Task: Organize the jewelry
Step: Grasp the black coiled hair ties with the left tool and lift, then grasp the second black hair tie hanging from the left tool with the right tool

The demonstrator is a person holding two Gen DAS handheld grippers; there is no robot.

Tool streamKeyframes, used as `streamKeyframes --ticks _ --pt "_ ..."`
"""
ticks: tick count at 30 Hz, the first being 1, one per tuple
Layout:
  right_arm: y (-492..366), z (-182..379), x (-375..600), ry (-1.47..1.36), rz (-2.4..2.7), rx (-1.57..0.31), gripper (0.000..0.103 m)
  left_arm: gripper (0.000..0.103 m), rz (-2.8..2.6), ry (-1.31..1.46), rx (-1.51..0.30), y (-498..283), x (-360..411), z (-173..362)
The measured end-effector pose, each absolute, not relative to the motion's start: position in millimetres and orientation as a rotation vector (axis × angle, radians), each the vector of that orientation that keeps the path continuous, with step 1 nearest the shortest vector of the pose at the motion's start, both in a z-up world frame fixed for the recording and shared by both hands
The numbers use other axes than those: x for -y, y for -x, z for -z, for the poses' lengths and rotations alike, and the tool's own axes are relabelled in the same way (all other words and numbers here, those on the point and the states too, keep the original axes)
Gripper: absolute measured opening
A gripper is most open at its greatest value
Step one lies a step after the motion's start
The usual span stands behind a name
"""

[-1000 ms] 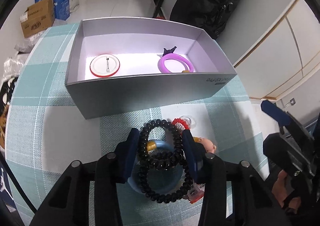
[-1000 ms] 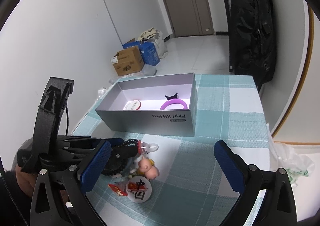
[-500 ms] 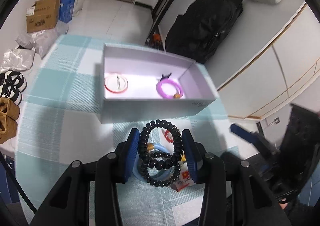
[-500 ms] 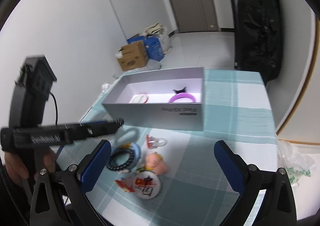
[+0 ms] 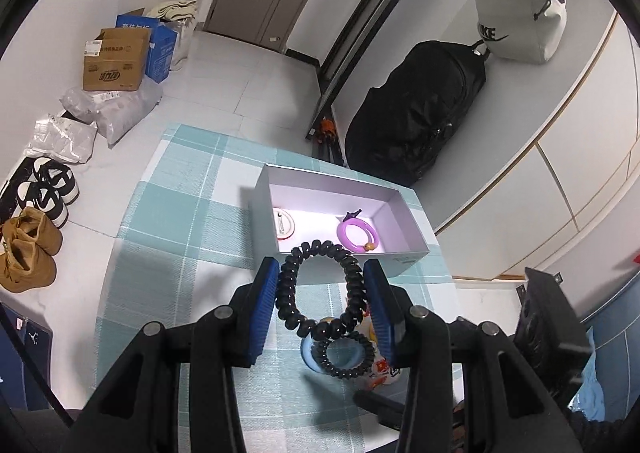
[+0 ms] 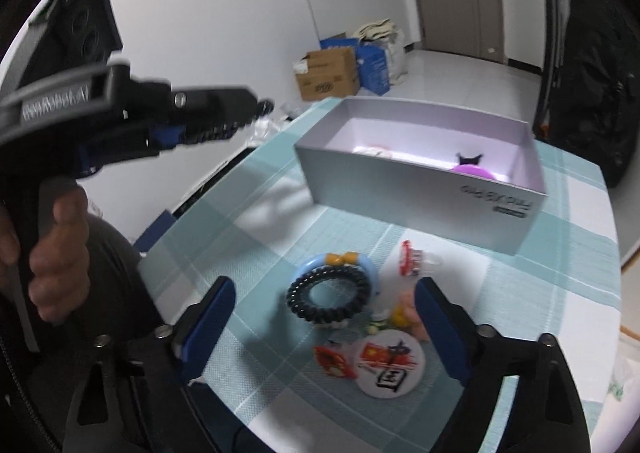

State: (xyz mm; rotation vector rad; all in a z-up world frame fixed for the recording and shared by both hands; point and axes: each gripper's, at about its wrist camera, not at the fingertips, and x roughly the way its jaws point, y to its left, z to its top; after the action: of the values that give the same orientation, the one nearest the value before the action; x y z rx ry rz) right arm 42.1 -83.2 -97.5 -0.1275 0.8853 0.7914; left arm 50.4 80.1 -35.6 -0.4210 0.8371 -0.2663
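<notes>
Black coil hair tie (image 5: 322, 285) hangs pinched between the blue fingers (image 5: 262, 303) of the left gripper (image 5: 322, 293), lifted off the checked surface (image 5: 180, 237). Ahead of those fingers sits the open grey box (image 5: 404, 263), holding a purple ring (image 5: 356, 233) and a round badge (image 5: 285, 227). The right gripper (image 6: 324, 329) has its fingers (image 6: 208, 317) spread wide above the surface, and between them lie a second black coil tie (image 6: 329, 300) on a light blue ring (image 6: 370, 269), a round white badge (image 6: 389, 367) and other small trinkets.
</notes>
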Motion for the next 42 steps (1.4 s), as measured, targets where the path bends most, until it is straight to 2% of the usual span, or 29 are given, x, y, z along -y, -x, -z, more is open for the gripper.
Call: streamKeyframes --ticks 4,6,9,18,29,42 --pt "-42.1 105.5 69.0 0.203 -0.772 -0.882 0.075 0.038 0.266 0.419 -0.845 -52.7 -84.2 38.5" --pt "-45.2 110.5 64.1 0.226 -0.765 -0.894 0.065 0.038 0.269 0.421 -0.846 -53.4 -85.5 38.4" --pt "-47.1 115.6 60.9 0.242 -0.763 -0.909 0.059 0.038 0.271 0.429 -0.840 -52.6 -87.4 37.3" --pt "-45.4 116.2 62.1 0.243 -0.770 -0.902 0.048 0.038 0.276 0.438 -0.839 -52.2 -88.2 37.5" --pt "-45.7 105.7 70.1 0.160 -0.797 -0.898 0.045 0.038 0.285 0.438 -0.845 -52.9 -85.8 39.2" --pt "-63.4 64.4 106.2 -0.055 -0.804 -0.772 0.045 0.038 0.270 0.398 -0.794 -56.6 -74.3 27.7"
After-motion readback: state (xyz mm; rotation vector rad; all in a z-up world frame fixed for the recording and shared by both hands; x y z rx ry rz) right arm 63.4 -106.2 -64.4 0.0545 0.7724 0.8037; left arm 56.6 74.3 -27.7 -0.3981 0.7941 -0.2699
